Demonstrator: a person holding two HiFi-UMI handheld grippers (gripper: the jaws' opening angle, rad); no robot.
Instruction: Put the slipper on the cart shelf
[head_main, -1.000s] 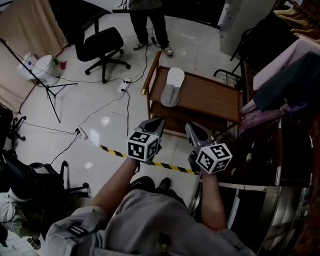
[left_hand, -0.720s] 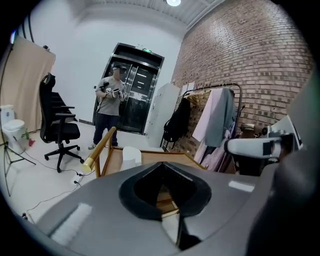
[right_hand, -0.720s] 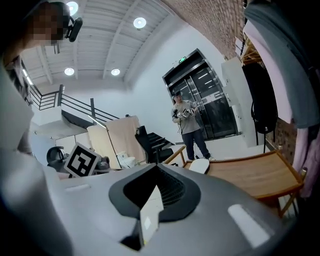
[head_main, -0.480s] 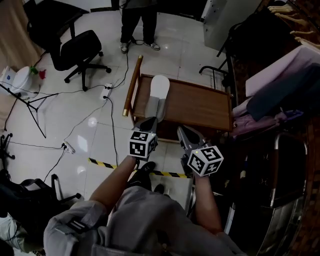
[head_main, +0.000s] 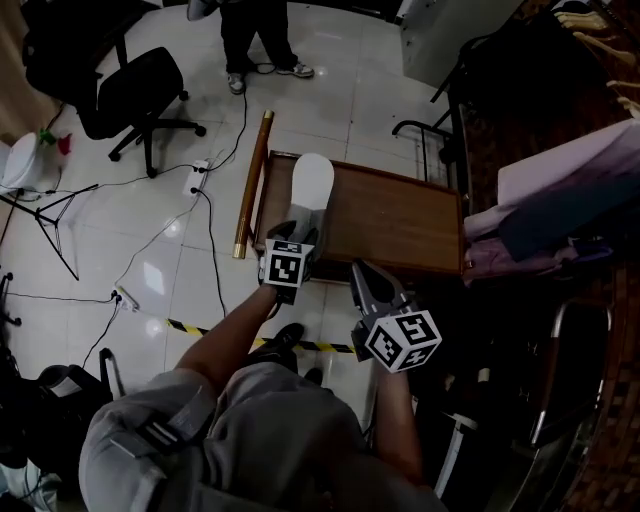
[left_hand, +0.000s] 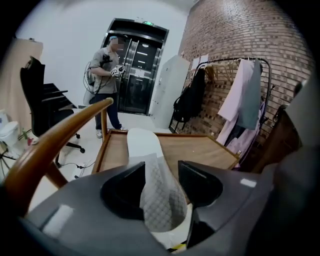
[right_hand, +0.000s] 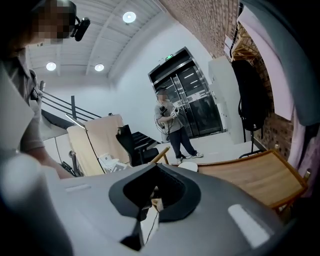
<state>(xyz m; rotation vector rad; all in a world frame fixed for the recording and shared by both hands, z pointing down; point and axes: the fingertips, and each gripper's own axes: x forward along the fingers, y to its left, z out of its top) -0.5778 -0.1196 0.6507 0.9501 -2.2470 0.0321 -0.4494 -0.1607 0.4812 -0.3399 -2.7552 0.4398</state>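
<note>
A white slipper (head_main: 312, 183) with a grey quilted strap lies on the top shelf of the wooden cart (head_main: 400, 215), at its left end near the handle. My left gripper (head_main: 297, 233) is at the slipper's near end. In the left gripper view its jaws are opening, and the strap (left_hand: 159, 192) sits between the fingers (left_hand: 197, 177) with gaps on both sides. My right gripper (head_main: 363, 282) hovers in front of the cart's near edge, apart from the slipper, its jaws together with nothing in them. From the right gripper view the slipper (right_hand: 188, 166) shows small, far off.
The cart's wooden handle bar (head_main: 250, 182) runs along its left side. A person (head_main: 255, 35) stands beyond the cart. An office chair (head_main: 140, 95) and floor cables (head_main: 205, 215) lie left. Yellow-black tape (head_main: 200, 328) crosses the floor. Hanging clothes (head_main: 560, 190) crowd the right.
My left gripper has moved forward from in front of the cart to the slipper's near end, and its jaws now stand apart around the strap. The right gripper stayed back.
</note>
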